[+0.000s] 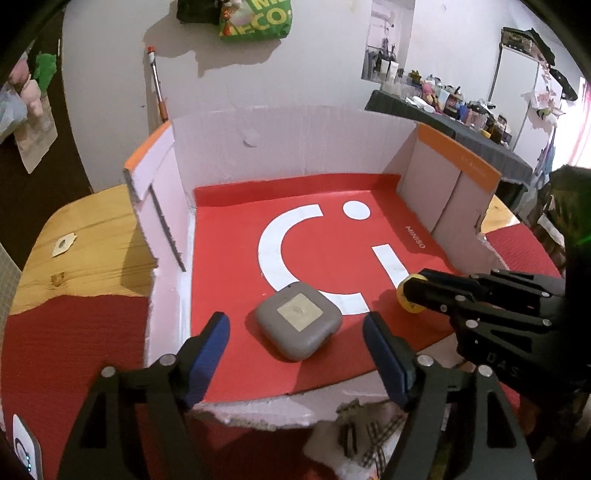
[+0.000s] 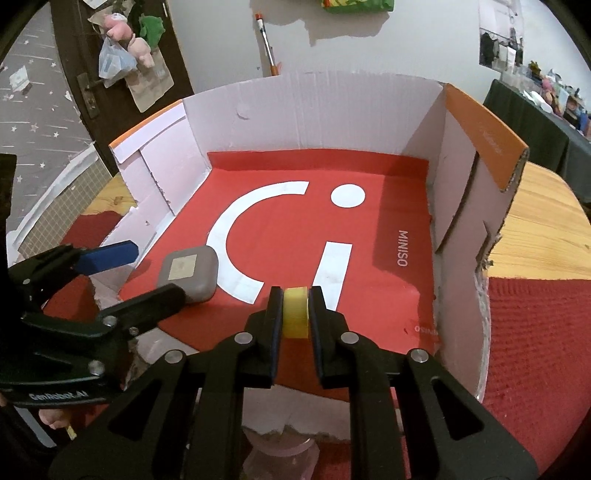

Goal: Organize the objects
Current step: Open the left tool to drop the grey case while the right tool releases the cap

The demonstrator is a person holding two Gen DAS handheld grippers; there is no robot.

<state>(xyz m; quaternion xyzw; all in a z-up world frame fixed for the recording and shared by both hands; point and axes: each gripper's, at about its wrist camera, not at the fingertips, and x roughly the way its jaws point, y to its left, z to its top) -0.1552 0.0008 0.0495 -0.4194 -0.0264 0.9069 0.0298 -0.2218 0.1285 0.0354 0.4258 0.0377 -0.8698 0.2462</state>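
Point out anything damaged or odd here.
The cardboard box is damaged: its front wall is torn away, leaving a ragged edge, and the right side edge is frayed too. The grey case and the yellow piece in the right gripper look intact.

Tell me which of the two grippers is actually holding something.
The right gripper: its jaws are clamped on the yellow roll over the red box floor. The left gripper is open, its blue pads either side of the grey case without touching it.

The round yellow plastic roll (image 2: pixel 295 313) is half hidden between black fingers (image 2: pixel 274 325) — its label unreadable — and the green printed bag (image 1: pixel 255 18) is cropped.
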